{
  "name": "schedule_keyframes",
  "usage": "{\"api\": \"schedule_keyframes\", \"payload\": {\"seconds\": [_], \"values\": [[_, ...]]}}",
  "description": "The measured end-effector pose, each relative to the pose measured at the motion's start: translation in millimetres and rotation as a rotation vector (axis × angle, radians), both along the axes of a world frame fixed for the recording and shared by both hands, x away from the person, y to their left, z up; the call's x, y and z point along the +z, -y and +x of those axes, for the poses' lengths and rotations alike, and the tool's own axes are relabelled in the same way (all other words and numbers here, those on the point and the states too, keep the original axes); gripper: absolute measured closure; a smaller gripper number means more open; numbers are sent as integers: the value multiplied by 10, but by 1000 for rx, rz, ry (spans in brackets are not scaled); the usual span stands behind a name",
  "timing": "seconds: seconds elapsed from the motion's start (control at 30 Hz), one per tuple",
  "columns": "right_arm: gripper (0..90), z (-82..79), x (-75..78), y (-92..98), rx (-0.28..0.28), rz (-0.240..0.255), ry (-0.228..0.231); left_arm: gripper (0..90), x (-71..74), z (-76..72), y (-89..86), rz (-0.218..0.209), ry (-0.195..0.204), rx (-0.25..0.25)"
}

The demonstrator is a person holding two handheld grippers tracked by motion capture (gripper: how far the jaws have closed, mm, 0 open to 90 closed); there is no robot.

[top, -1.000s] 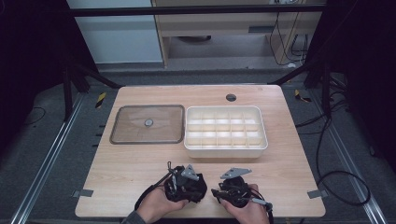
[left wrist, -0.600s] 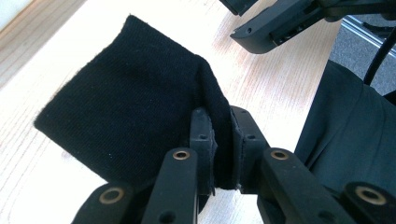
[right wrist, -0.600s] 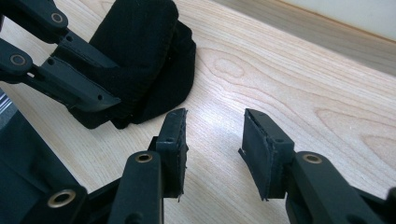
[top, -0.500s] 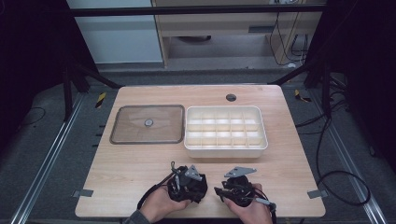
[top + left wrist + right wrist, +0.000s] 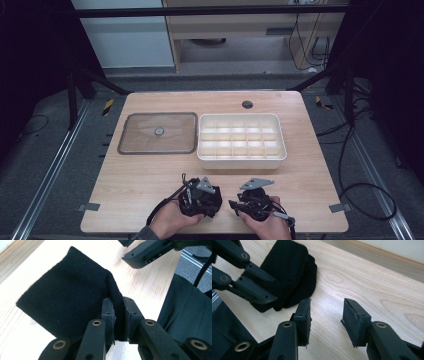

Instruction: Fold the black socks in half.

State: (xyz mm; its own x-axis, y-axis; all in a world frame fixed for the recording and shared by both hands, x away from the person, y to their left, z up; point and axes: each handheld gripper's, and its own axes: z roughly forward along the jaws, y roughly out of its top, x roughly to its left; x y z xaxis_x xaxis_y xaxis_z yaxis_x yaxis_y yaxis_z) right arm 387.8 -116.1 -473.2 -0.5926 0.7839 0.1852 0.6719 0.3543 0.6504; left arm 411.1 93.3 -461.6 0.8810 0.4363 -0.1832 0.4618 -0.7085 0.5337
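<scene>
L gripper (image 5: 119, 322): jaws nearly together, clamped on a fold of a soft black knit cloth (image 5: 67, 297). Fabric is squeezed between both pads and the rest fans out ahead of the jaws, resting on the pale wood-grain table (image 5: 140, 282).

R gripper (image 5: 327, 323): jaws about half open, nothing between them, just bare tabletop in the gap. Pads touch no fabric; the cloth (image 5: 292, 270) lies just beyond and to the side of one fingertip, w/ the L gripper's black linkage across it.

High view: both grippers sit side by side at the near table edge, L (image 5: 201, 196) and R (image 5: 252, 200), each in a hand, close but apart. Cloth there is too dark against the grippers to make out.

Farther back, well apart from both: a white plastic tray w/ a grid of compartments (image 5: 242, 159), and beside it a clear flat rectangular lid w/ a round centre knob (image 5: 140, 135).
</scene>
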Motion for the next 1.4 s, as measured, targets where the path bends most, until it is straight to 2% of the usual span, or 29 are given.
{"api": "schedule_keyframes", "payload": {"seconds": [0.53, 0.63, 0.83, 0.97, 1.4], "values": [[565, 4, 65, 111, -40, 9, 19, 798, -5, -16, 16, 0, 8, 8], [558, 1, 103, 109, -41, 13, 22, 753, 25, -29, 15, -3, 6, 14], [551, -10, 174, 112, -39, 15, 33, 661, 110, -78, 41, -3, 42, 14], [543, -15, 202, 130, -42, 14, 38, 614, 131, -73, 28, -11, 50, 19], [528, -15, 200, 133, -45, 14, 29, 567, 252, -64, -22, -21, 71, 26]]}}
